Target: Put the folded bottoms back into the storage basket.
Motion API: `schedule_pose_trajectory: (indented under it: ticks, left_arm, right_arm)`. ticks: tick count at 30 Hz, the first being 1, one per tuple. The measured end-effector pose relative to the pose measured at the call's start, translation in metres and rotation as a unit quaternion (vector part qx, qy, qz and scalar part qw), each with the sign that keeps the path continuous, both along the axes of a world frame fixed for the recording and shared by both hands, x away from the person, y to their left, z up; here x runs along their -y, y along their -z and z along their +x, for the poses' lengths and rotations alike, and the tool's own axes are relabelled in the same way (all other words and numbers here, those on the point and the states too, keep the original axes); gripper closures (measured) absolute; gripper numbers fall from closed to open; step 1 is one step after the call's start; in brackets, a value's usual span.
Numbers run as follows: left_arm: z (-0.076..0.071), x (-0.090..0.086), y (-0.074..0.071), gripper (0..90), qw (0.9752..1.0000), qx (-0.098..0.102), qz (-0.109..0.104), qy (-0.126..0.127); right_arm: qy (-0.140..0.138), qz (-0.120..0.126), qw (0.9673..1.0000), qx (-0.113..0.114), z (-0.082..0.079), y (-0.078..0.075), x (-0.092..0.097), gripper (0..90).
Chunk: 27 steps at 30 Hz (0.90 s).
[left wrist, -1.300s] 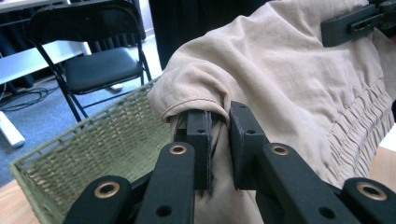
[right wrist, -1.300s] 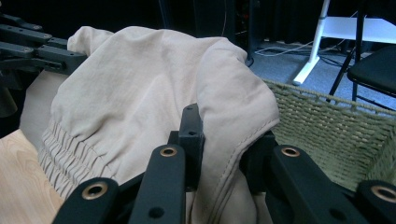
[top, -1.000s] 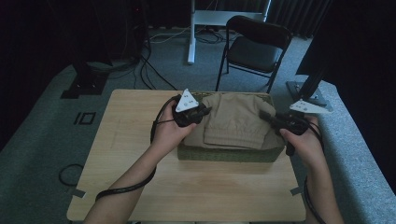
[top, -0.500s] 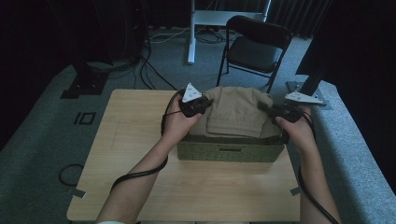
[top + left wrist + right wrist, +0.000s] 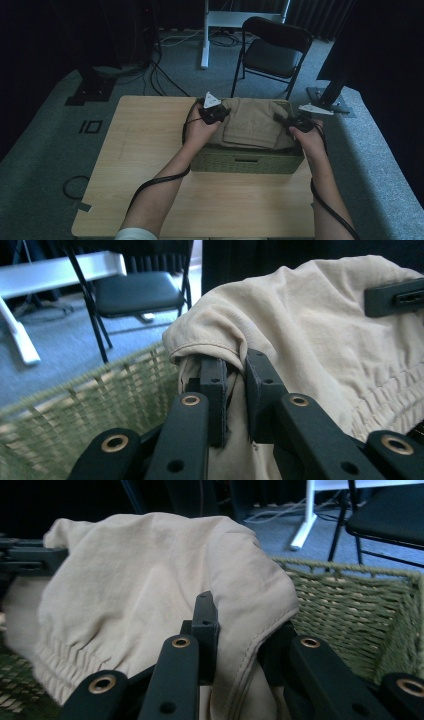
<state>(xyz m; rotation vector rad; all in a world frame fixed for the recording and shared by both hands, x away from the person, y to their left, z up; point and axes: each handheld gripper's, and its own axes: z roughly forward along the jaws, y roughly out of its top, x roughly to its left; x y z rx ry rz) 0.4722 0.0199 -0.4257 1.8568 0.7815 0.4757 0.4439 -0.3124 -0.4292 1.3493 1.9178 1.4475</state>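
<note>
A folded beige garment (image 5: 252,124) rests over a green woven basket (image 5: 247,162) on the wooden table (image 5: 145,150). My left gripper (image 5: 218,114) is shut on the garment's left edge; in the left gripper view the cloth (image 5: 310,325) is pinched between the two black jaws (image 5: 235,390). At the garment's right edge, my right gripper (image 5: 289,121) is shut on a fold of fabric (image 5: 150,575), with its jaws (image 5: 235,630) either side of the cloth. The garment hangs above the basket's opening, and an elastic waistband (image 5: 65,665) shows low down.
The basket's woven wall (image 5: 350,610) rises close behind the garment. A black folding chair (image 5: 272,50) stands beyond the table's far edge. A white desk leg (image 5: 204,35), cables and a dark stand base (image 5: 92,87) lie on the grey carpet.
Both grippers, holding the garment, have moved away from the person toward the far side of the basket. The garment has shifted back with them.
</note>
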Motion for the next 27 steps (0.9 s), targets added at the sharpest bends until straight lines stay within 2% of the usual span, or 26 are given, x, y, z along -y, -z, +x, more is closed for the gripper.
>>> schedule_pose_trajectory:
  ticks: [4,9,11,16,17,21,24,27]
  left_arm:
    - [0.004,0.001,0.010,81.8,0.9998,-0.019,-0.005,-0.006]
    - [0.010,0.001,0.020,81.8,0.9993,-0.034,0.004,-0.016]
    - [0.013,0.000,0.025,81.8,0.9985,-0.051,0.002,-0.020]
    - [0.019,0.001,0.040,81.6,0.9960,-0.083,0.016,-0.030]
    - [0.020,0.002,0.043,81.6,0.9957,-0.084,0.023,-0.032]
    - [0.022,0.006,0.052,81.6,0.9948,-0.087,0.043,-0.032]
    - [0.026,0.008,0.057,81.6,0.9929,-0.102,0.042,-0.044]
    - [0.029,0.011,0.060,81.4,0.9907,-0.111,0.061,-0.050]
  right_arm:
    - [0.010,-0.016,0.9998,-0.007,0.007,0.008,-0.003,74.5]
    - [0.017,-0.028,0.9992,-0.024,0.015,0.019,-0.009,74.5]
    - [0.020,-0.032,0.9988,-0.032,0.018,0.024,-0.011,74.5]
    - [0.028,-0.049,0.9969,-0.054,0.024,0.037,-0.017,74.4]
    - [0.030,-0.051,0.9965,-0.059,0.026,0.041,-0.018,74.4]
    - [0.046,-0.068,0.9938,-0.076,0.032,0.052,-0.024,74.4]
    - [0.055,-0.080,0.9913,-0.089,0.036,0.057,-0.027,74.3]
    - [0.060,-0.097,0.9883,-0.102,0.042,0.060,-0.031,74.0]
